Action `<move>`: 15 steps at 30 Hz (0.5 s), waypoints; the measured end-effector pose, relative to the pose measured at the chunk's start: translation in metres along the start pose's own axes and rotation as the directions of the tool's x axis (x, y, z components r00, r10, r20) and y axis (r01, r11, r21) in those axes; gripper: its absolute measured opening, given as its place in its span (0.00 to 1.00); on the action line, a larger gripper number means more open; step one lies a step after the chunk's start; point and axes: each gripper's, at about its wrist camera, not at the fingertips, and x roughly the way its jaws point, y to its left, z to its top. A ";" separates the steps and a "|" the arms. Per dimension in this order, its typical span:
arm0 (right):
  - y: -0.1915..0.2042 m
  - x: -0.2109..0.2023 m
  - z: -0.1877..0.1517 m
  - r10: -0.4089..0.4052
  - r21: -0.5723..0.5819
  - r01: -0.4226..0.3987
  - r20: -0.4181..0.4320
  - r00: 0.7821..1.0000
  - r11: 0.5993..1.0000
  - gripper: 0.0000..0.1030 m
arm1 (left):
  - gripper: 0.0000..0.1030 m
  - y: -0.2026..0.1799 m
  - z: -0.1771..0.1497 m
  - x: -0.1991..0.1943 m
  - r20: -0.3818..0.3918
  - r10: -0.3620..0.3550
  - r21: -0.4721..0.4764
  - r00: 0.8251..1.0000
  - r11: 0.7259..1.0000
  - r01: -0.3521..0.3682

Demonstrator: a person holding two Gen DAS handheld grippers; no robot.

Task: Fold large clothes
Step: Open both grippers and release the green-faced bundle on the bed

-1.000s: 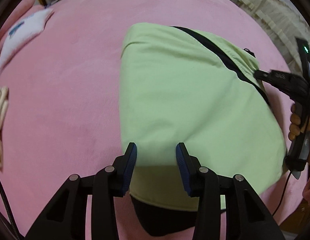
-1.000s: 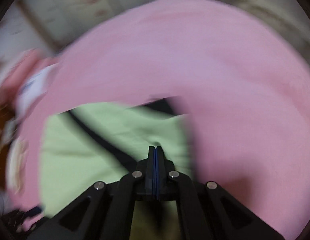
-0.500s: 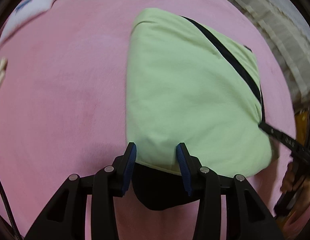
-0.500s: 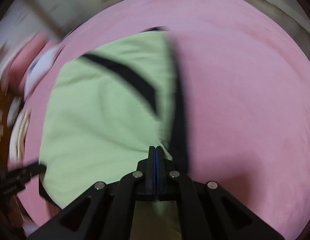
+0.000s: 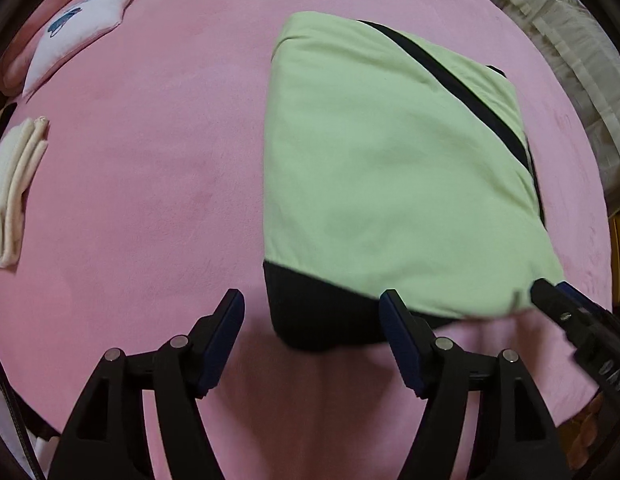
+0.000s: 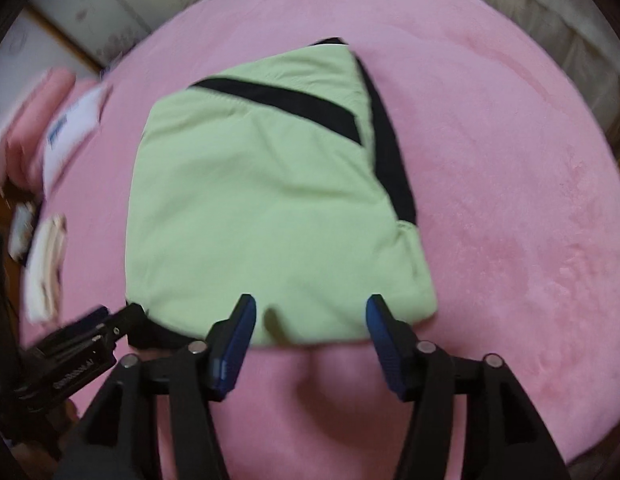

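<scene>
A folded light-green garment (image 5: pixel 390 168) with a black diagonal stripe and a black hem lies flat on the pink bed cover (image 5: pixel 150 200). My left gripper (image 5: pixel 312 304) hangs over its near left corner with its jaws opening. The black hem shows between the fingers, but the pads do not press on it. My right gripper (image 6: pixel 310 306) hovers at the near edge of the same garment (image 6: pixel 270 200), jaws opening too, with green cloth between them and untouched. Each gripper shows in the other's view: the right gripper (image 5: pixel 558 298) and the left gripper (image 6: pixel 114 316).
A white pillow (image 5: pixel 82 32) with a blue print lies at the bed's far left. A folded cream cloth (image 5: pixel 14 188) sits at the left edge. Pale frilled fabric (image 5: pixel 570 40) hangs past the right side. A light cabinet (image 6: pixel 90 12) stands behind the bed.
Both grippers have drawn back toward the garment's near edge. The right gripper's jaws, shut before, now stand apart. The left jaws have spread wider. The garment lies flat and released.
</scene>
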 end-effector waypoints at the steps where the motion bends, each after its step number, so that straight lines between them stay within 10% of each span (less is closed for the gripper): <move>1: 0.006 -0.005 -0.004 -0.027 -0.021 0.027 -0.007 1.000 0.999 0.57 | 0.67 0.000 -0.001 -0.004 -0.003 0.003 0.004 1.000 1.000 -0.003; 15: 0.044 -0.068 -0.011 -0.032 -0.051 0.029 -0.062 0.998 0.998 0.75 | 0.77 0.009 -0.003 -0.060 0.006 0.025 -0.019 1.000 1.000 -0.025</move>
